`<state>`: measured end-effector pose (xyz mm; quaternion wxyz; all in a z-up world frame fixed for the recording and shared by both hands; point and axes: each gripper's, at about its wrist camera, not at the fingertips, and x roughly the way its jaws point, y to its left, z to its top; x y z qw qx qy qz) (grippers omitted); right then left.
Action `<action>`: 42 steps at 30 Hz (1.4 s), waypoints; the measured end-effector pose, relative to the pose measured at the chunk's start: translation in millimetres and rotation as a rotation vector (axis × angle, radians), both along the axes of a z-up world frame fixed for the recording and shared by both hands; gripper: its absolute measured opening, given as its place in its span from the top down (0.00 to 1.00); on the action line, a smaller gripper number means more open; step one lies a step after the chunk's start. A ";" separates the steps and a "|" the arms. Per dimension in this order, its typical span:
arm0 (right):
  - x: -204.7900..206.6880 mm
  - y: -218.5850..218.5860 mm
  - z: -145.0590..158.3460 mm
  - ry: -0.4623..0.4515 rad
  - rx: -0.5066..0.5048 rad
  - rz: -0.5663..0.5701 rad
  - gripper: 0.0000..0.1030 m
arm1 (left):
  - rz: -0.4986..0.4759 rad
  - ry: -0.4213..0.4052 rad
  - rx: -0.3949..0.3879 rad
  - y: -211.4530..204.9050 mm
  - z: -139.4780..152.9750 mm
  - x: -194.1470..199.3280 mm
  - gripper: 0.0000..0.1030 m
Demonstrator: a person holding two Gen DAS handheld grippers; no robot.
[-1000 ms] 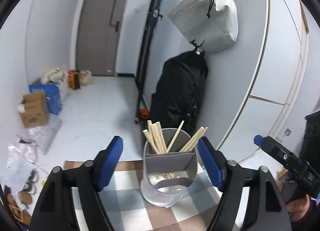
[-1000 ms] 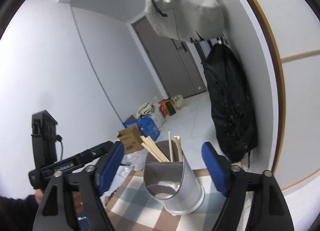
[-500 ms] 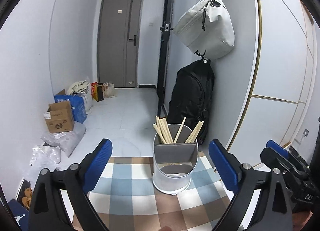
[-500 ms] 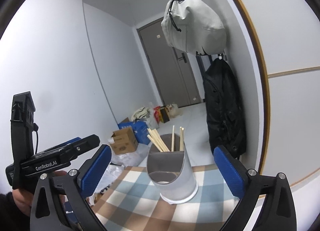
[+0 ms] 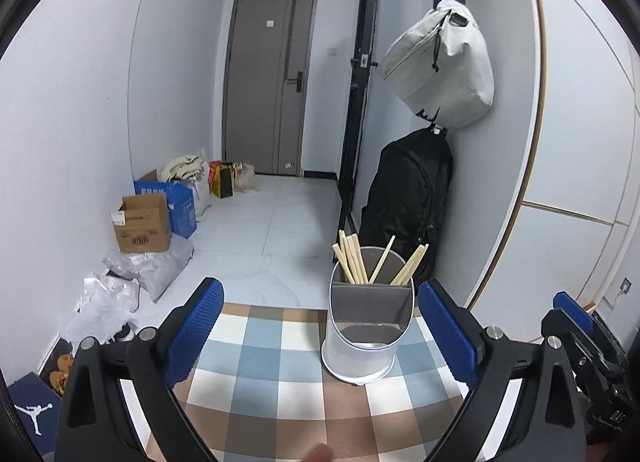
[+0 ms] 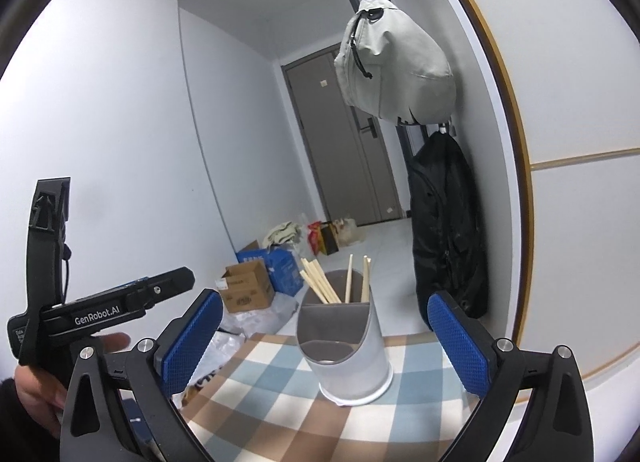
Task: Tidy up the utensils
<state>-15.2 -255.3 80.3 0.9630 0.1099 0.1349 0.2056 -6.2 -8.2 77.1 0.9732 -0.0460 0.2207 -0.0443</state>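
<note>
A grey, divided utensil holder (image 5: 366, 326) (image 6: 344, 346) stands upright on a checked tablecloth (image 5: 280, 382) (image 6: 280, 402). Several wooden chopsticks (image 5: 352, 262) (image 6: 320, 286) stick out of its back compartment; the lower front compartment looks empty. My left gripper (image 5: 320, 326) is open wide, the holder ahead of it toward the right finger, nothing between the pads. My right gripper (image 6: 326, 338) is open too, short of the holder and apart from it. The left gripper's body (image 6: 100, 310) shows at the left of the right wrist view, held by a hand (image 6: 36, 386).
The table's far edge drops to a tiled hallway floor (image 5: 280, 222). A black backpack (image 5: 408, 202) and a grey bag (image 5: 440, 70) hang on the right wall. Cardboard box (image 5: 140, 226), blue bag (image 5: 176, 206) and plastic bags (image 5: 120, 286) lie along the left wall.
Both grippers have drawn back from the holder and their jaws have spread wider. The holder, earlier close between the fingers, now sits farther ahead; it has not moved on the cloth.
</note>
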 end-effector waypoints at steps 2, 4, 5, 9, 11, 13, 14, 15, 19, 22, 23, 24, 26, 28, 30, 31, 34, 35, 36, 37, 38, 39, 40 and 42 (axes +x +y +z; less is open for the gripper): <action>-0.6 -0.7 -0.2 -0.001 0.004 -0.002 0.00 | -0.005 -0.011 0.013 -2.4 1.2 -1.9 0.08; -1.3 -1.1 -0.5 -0.001 0.005 -0.003 0.00 | -0.006 -0.014 0.022 -4.2 1.9 -2.5 0.08; -2.0 -0.9 -0.1 -0.004 0.001 -0.006 0.00 | -0.007 -0.011 0.022 -4.7 1.9 -2.1 0.08; -3.5 0.8 -0.3 -0.010 -0.014 -0.005 0.00 | -0.011 -0.008 0.022 -5.5 1.5 -1.5 0.08; -4.2 1.3 -0.8 -0.012 -0.016 -0.004 0.00 | -0.008 -0.012 0.033 -6.8 0.4 -1.2 0.08; -4.4 1.6 -0.5 -0.013 -0.017 -0.004 0.00 | -0.009 -0.013 0.039 -8.0 -1.4 -1.1 0.08; -4.7 1.3 -0.5 -0.013 -0.016 -0.004 0.00 | -0.007 -0.014 0.044 -8.6 -2.0 -1.8 0.08; -4.5 1.0 -0.4 -0.014 -0.015 -0.005 0.00 | -0.007 -0.015 0.043 -8.9 -2.5 -2.3 0.08; -3.3 0.0 -0.5 -0.013 -0.004 -0.007 0.00 | -0.005 -0.023 0.039 -10.0 -3.3 -3.0 0.08; -3.0 -0.4 -0.4 -0.015 -0.006 -0.004 0.00 | -0.002 -0.019 0.033 -9.5 -4.2 -1.6 0.08; -3.4 -0.7 -0.5 -0.019 -0.007 -0.006 0.00 | 0.003 -0.017 0.029 -8.7 -4.8 -1.6 0.08; -3.6 -0.6 -0.2 -0.020 -0.007 -0.007 0.00 | 0.006 -0.015 0.025 -7.8 -5.3 -1.5 0.08; -2.7 -1.9 -0.4 -0.021 -0.005 -0.011 0.00 | 0.008 -0.014 0.020 -6.4 -5.7 -1.2 0.08; -2.0 -3.0 -0.9 -0.018 0.003 -0.012 0.00 | 0.004 -0.015 0.022 -6.5 -5.9 -1.8 0.08; -2.7 -3.0 -0.5 -0.018 0.008 -0.014 0.00 | 0.000 -0.017 0.028 -6.0 -5.9 -2.3 0.08; -3.0 -3.0 0.0 -0.019 0.009 -0.014 0.00 | -0.002 -0.018 0.029 -6.0 -6.1 -2.5 0.08; -3.6 -2.1 0.6 -0.024 0.007 -0.014 0.00 | 0.004 -0.015 0.027 -6.5 -6.9 -2.1 0.08; -3.6 -1.9 0.6 -0.023 0.006 -0.013 0.00 | 0.011 -0.011 0.026 -6.5 -7.2 -1.5 0.08; -3.9 -1.9 0.7 -0.022 0.005 -0.014 0.00 | 0.013 -0.009 0.023 -6.5 -7.4 -1.3 0.08; -4.2 -2.2 1.0 -0.024 0.004 -0.017 0.00 | 0.010 -0.007 0.020 -6.4 -7.3 -1.1 0.08; -4.6 -2.7 1.1 -0.026 0.006 -0.019 0.00 | 0.008 -0.007 0.024 -7.1 -7.1 -1.0 0.08; -4.7 -3.1 1.2 -0.026 0.008 -0.020 0.00 | 0.007 -0.009 0.028 -8.2 -6.9 -1.4 0.08; -4.8 -3.7 1.4 -0.026 0.011 -0.022 0.00 | 0.003 -0.013 0.032 -9.0 -6.5 -1.8 0.08; -4.6 -4.7 1.5 -0.024 0.016 -0.022 0.00 | 0.000 -0.017 0.036 -10.5 -6.0 -2.4 0.08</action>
